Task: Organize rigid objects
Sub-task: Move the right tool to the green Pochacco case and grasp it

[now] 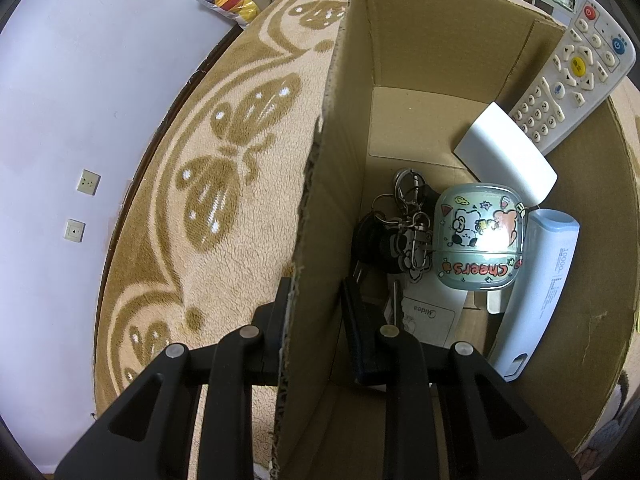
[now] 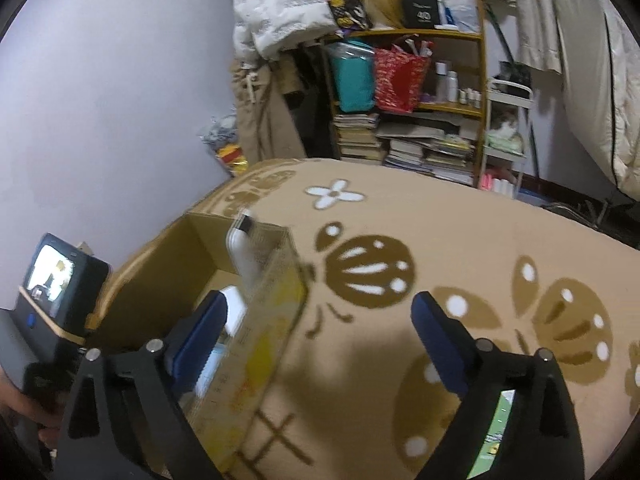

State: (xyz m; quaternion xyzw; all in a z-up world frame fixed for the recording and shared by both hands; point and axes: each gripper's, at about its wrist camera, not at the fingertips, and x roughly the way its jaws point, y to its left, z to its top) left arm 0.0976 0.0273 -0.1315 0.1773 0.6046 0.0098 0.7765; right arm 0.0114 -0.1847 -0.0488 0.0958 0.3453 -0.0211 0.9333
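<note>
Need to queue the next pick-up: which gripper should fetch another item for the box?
Right. The right gripper is open and empty above the blanket, while the left gripper is shut on the cardboard box wall, steadying it.

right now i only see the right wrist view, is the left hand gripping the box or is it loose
Observer: The left fingers are clamped on the near wall of the box, one outside and one inside.
Operator: ok whats lying in there
Observer: A bunch of keys lies on the bottom, against a cartoon-printed case.
Operator: anything past the case
Observer: A pale blue power bank lies along the wall beyond it.
</note>
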